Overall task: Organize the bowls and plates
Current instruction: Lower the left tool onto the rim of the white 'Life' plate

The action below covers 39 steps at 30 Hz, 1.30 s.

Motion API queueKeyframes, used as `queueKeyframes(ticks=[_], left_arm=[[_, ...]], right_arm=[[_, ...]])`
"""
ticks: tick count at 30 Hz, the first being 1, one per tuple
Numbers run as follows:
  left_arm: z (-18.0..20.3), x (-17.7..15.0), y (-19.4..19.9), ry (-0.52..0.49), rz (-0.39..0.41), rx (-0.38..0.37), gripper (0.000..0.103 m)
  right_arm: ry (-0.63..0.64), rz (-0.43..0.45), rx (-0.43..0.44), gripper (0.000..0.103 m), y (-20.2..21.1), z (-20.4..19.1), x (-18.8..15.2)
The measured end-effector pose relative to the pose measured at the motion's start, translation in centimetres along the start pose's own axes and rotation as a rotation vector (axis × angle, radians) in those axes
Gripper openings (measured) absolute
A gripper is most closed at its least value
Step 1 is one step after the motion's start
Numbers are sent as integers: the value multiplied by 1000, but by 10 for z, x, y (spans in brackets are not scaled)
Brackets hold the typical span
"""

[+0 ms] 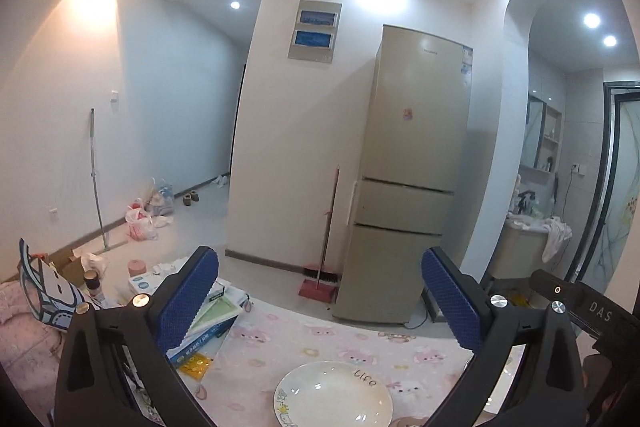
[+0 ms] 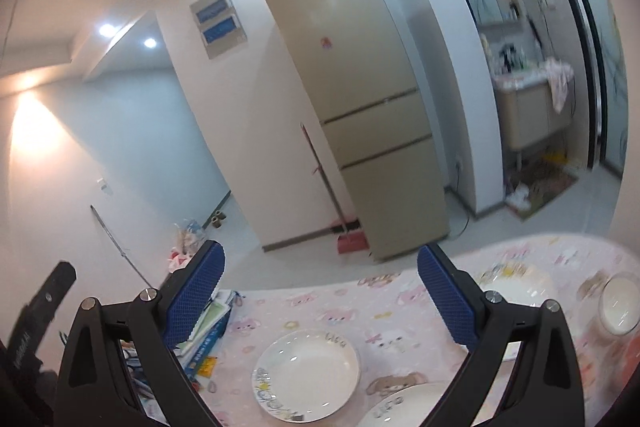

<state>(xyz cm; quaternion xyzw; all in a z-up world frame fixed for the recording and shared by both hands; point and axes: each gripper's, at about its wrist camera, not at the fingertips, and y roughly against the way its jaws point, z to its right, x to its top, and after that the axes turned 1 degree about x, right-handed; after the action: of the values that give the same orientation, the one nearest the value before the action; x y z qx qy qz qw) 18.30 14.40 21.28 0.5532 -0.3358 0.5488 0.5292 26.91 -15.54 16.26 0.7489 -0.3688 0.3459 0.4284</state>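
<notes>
Nothing is held yet: the left gripper (image 1: 320, 291) and the right gripper (image 2: 318, 291) are both spread wide and raised above the table (image 2: 320, 307). The white plate (image 2: 306, 375) lies low at centre frame, a second plate (image 2: 408, 403) just beside it at lower right, a bowl (image 2: 620, 303) at far right. A descent onto one rim seems called for next. The book pile (image 2: 208, 331), lower left, crowds that side.

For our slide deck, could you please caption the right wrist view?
Open right tool above a pink tablecloth, white plate below, fridge beyond.
</notes>
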Motion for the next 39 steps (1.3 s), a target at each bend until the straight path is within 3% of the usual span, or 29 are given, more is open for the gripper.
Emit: queueKeyframes(ticks=[3,8,13,16,20,23,26,28,30,32,37,39], left_arm=[[-8,-18,-24,-18,-52,-13,103],[-25,-42,-90,17,-219,-101,103],[-41,-77,-148,86,-388,-88,99],[-43,-99,-172,72,-406,-28,98],[-43,-141,-213,6,-532,16,95],[-46,-160,-230,-29,-590,45,95],[-52,-180,-242,-22,-672,3,95],[-48,-193,-248,-69,-724,-26,95],[-45,-208,-255,-130,-745,10,94],[-45,-222,-261,-154,-793,45,85],[-57,-242,-273,-79,-880,-33,80],[-64,-248,-277,-12,-918,-92,73]], right_arm=[[7,-31,-15,97,-20,6,-13],[71,-117,-59,97,-63,4,-46],[35,-256,-48,97,-108,10,-61],[20,-297,-63,97,-121,19,-69],[20,-368,-30,97,-132,23,-77],[42,-388,-33,97,-141,21,-83],[54,-427,-71,95,-158,23,-93],[36,-474,-72,93,-174,30,-102],[-15,-532,-31,93,-188,41,-110],[-85,-595,19,93,-201,53,-120],[-115,-660,5,89,-219,72,-137],[-131,-690,13,86,-226,79,-144]])
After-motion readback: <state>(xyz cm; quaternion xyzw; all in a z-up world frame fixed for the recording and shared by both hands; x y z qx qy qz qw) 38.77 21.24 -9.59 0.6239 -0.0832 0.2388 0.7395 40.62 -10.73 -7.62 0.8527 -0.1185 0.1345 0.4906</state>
